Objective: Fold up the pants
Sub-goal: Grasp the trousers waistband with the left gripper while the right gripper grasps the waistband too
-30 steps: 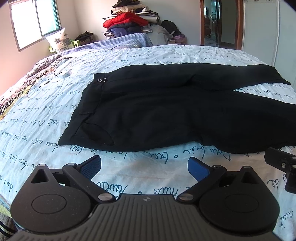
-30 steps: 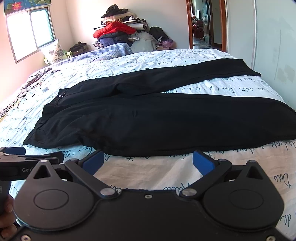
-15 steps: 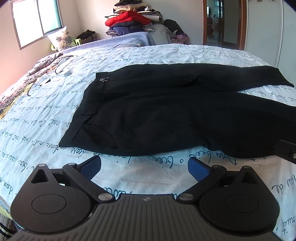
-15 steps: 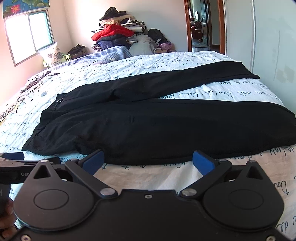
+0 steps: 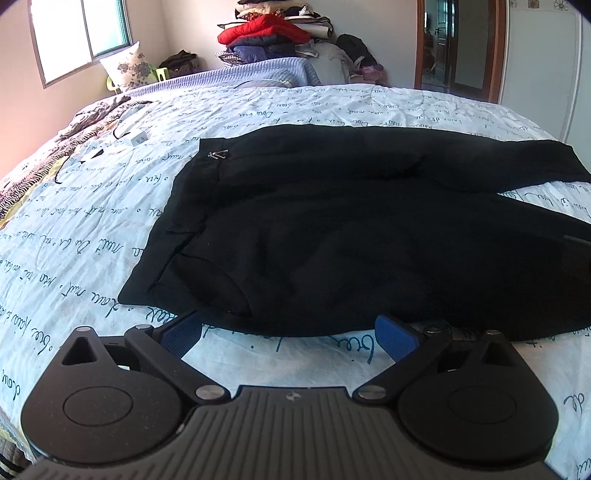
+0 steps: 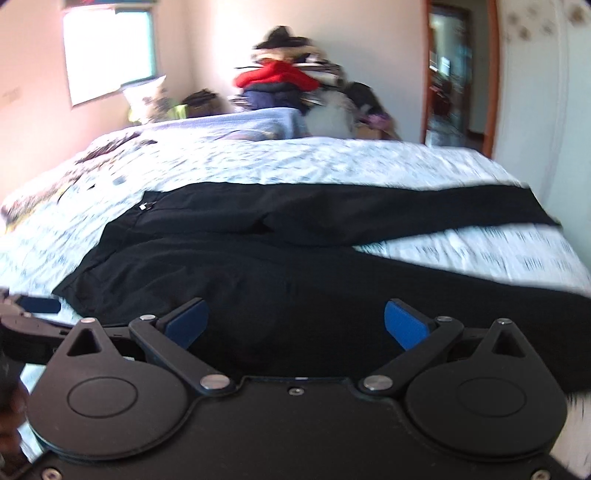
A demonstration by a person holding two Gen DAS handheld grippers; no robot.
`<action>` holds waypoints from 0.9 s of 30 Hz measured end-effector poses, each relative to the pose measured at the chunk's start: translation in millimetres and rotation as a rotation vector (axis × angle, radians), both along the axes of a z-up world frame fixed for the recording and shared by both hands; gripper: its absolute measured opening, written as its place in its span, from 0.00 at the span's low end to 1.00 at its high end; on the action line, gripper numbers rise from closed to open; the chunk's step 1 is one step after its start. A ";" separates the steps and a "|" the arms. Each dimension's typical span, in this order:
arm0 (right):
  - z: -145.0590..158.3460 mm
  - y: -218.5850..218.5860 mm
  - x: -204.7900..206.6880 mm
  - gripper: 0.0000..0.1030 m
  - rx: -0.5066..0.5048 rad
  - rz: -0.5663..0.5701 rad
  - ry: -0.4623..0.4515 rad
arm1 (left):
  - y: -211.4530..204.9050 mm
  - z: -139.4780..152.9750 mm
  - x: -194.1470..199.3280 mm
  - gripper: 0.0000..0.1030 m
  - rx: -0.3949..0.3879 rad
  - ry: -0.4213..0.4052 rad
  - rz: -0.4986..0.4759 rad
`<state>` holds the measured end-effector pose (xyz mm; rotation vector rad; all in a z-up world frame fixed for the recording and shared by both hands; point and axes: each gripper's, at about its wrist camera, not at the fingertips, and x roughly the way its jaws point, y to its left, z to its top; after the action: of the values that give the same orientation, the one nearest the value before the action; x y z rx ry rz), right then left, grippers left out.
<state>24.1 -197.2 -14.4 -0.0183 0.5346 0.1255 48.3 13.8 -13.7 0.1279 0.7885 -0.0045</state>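
Black gripper (image 5: 288, 334), blue fingertips (image 5: 391, 332)

Left tool (image 5: 288, 334) gapes at black pants' (image 5: 332, 236) near hem.

Left gripper (image 5: 288, 332) and right gripper (image 6: 295, 321) level, jaws spread wide

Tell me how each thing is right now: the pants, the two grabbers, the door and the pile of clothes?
Black pants: spread flat on the bed, unfolded, legs apart.
Left hand-held gripper: open, at the pants' near edge, holding nothing.
Right hand-held gripper: open, over the near leg, holding nothing.
Door: open.
Clothes pile: stacked beyond the bed.
Bedspread: a bit wrinkled.
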 end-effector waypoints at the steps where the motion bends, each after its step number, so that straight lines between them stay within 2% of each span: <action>1: 3.4 3.5 3.7 1.00 -0.032 0.040 -0.038 | 4.0 1.8 2.9 0.99 -0.003 -0.008 -0.006; 4: 15.7 11.6 19.1 1.00 -0.130 0.141 -0.155 | 17.0 11.9 17.5 0.99 0.015 -0.048 -0.026; 7: 28.6 14.0 51.9 1.00 -0.167 0.240 -0.176 | 37.2 23.0 47.1 0.99 0.056 -0.080 -0.031; 11: 32.6 17.4 112.5 1.00 -0.143 0.381 -0.118 | 71.4 37.5 104.5 0.99 0.078 -0.098 -0.006; 13: 28.0 23.1 146.6 1.00 -0.161 0.415 -0.073 | 85.1 40.8 134.7 0.99 0.084 -0.109 -0.014; 16: 15.9 30.5 197.5 1.00 -0.202 0.443 -0.015 | 99.4 35.0 184.4 0.98 0.132 -0.068 -0.015; 19: 4.0 36.4 243.8 1.00 -0.209 0.520 0.032 | 114.6 28.6 226.1 0.97 0.123 -0.048 -0.042; 23: -8.3 43.0 301.7 0.99 -0.223 0.641 0.096 | 132.3 17.8 271.7 0.97 0.081 -0.045 -0.172; 27: -16.9 44.3 352.4 0.98 -0.150 0.713 0.210 | 148.1 2.8 308.3 0.98 0.020 -0.025 -0.317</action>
<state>376.6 -152.9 -31.3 -0.3474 0.7284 0.7897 356.6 161.9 -11.0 0.2699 0.7367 -0.2945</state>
